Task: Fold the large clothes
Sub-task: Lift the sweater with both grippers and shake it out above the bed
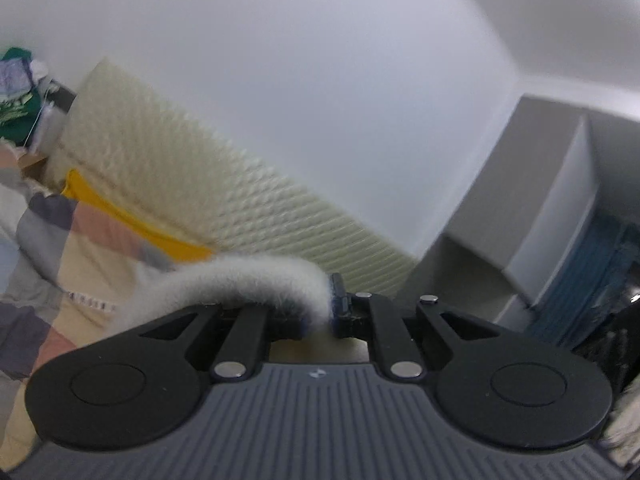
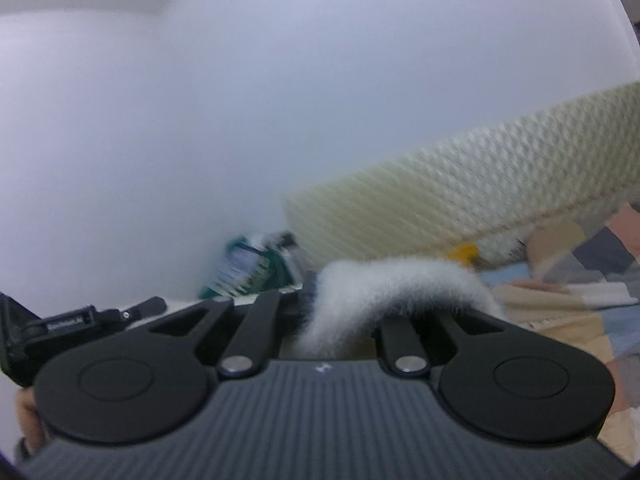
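Note:
A fuzzy white garment [image 1: 240, 284] is pinched between the fingers of my left gripper [image 1: 326, 312], which is shut on its edge; the cloth arcs away to the left and drops out of sight. In the right wrist view the same fuzzy white garment [image 2: 384, 288] is clamped in my right gripper [image 2: 316, 312], also shut, and it curves off to the right. Both grippers are held high, pointing toward the white wall. Most of the garment hangs below the frames and is hidden.
A bed with a patchwork cover [image 1: 52, 248] lies below, a cream quilted headboard [image 1: 192, 184] behind it, a yellow cloth [image 1: 120, 220] at its base. Grey shelves [image 1: 552, 208] stand to the right. Green clutter [image 2: 248, 268] and a black device [image 2: 72, 324] sit left.

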Demonstrator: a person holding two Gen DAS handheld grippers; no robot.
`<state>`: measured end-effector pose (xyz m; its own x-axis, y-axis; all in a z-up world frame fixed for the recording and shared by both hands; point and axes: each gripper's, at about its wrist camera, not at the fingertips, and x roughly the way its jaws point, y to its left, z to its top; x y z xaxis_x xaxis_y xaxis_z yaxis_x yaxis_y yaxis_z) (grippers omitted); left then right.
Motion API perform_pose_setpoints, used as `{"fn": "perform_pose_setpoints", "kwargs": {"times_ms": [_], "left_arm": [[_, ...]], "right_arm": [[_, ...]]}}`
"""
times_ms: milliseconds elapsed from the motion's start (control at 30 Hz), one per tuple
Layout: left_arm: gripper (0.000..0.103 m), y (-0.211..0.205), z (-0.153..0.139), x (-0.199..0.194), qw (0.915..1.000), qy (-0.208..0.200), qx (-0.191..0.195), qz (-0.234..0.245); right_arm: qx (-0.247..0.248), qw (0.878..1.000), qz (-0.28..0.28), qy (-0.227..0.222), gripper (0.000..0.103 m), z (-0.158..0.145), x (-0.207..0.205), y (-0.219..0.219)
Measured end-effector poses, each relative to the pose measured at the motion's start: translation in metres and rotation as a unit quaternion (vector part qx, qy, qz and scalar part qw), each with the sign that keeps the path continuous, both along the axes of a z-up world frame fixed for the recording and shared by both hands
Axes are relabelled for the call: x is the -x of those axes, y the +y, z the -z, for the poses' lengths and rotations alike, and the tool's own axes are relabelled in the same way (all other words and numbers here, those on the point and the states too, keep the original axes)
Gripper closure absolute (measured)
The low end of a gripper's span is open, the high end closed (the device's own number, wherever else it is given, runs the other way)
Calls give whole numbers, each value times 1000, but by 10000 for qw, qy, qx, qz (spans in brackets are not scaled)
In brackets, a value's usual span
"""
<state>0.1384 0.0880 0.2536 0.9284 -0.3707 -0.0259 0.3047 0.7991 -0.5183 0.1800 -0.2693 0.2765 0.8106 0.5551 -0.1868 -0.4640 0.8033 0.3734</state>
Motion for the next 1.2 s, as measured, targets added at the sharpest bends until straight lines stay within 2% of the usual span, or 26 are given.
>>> {"fn": "perform_pose_setpoints", "kwargs": {"times_ms": [200,367,467,567,767,833,900,967,1100,1167,1200], "left_arm": [[91,1,101,-141,9988,463,-104,-150],[91,2,206,-265,9947,897,-330,-377],[91,-1,272,-335,9897,1242,-572,-419],[91,-1,323,-389,9836,1464,-962,-432],[91,10,400,-468,9672,2210,-1126,-538],[91,10,418,-480,9609,2439,-1186,-553],[90,11,425,-483,9562,2588,-1251,-548],[90,13,427,-480,9550,2672,-1170,-531],[90,12,414,-467,9571,2600,-1164,-534],[84,8,400,-451,9597,2479,-1231,-485],[70,5,393,-445,9600,2448,-1280,-459]], "right_arm": [[328,9982,281,415,89,114,-126,9],[620,9955,479,527,89,219,-220,30],[780,9921,612,769,89,285,-268,42],[735,9888,635,1137,89,341,-305,49],[908,9804,721,1594,89,407,-341,68],[861,9785,767,1707,89,421,-350,70],[816,9778,785,1761,90,428,-357,71],[780,9774,791,1801,90,431,-358,71],[718,9794,770,1721,88,427,-352,70],[729,9799,750,1700,86,422,-346,69],[742,9800,730,1697,82,418,-343,69]]}}
